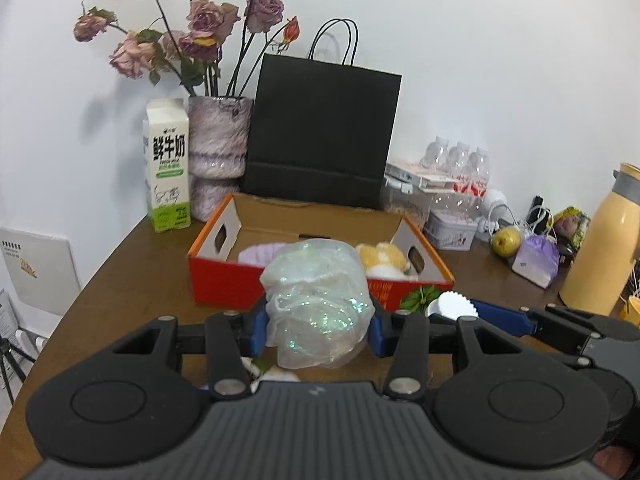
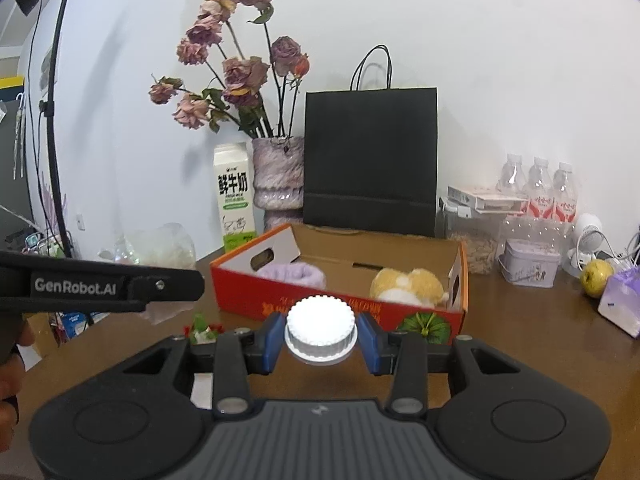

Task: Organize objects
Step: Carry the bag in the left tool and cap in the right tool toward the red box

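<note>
Both grippers loaded in front of the open box

The left gripper (image 1: 318, 326) has its jaws clamped on a crumpled iridescent plastic bundle (image 1: 318, 304), held above the table (image 1: 132, 276) just before the red cardboard box (image 1: 224, 276). The right gripper (image 2: 320, 340) has its jaws pressed against a white ridged cap (image 2: 320, 330), near the box's front wall. Inside the box lie a purple cloth (image 2: 294, 274) and a yellow plush toy (image 2: 408, 284); behind it stands a black paper bag (image 2: 370, 160).
</note>
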The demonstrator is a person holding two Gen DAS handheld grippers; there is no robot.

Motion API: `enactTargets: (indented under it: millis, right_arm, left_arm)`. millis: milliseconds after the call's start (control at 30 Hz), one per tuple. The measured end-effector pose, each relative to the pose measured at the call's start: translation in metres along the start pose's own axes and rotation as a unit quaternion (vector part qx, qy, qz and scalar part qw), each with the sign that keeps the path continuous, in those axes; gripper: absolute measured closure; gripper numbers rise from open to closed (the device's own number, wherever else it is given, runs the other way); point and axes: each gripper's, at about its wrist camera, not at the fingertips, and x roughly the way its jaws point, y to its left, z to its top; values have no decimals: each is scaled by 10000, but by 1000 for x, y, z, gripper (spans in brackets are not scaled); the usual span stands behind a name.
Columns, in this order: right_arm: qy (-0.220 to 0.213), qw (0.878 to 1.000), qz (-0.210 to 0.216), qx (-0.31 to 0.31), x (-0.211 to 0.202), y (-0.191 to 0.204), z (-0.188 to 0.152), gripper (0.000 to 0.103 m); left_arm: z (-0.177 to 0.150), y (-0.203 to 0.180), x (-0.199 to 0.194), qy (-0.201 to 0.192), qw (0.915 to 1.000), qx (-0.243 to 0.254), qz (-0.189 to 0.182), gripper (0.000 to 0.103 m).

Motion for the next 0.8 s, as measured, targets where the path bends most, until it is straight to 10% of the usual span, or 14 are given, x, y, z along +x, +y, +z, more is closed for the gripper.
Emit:
enactTargets:
  millis: [800]
  right_arm:
    - [-231,9996,97,101,102,-42,54,64]
  left_arm:
    - [64,5,113,-89,9995,21,299,56]
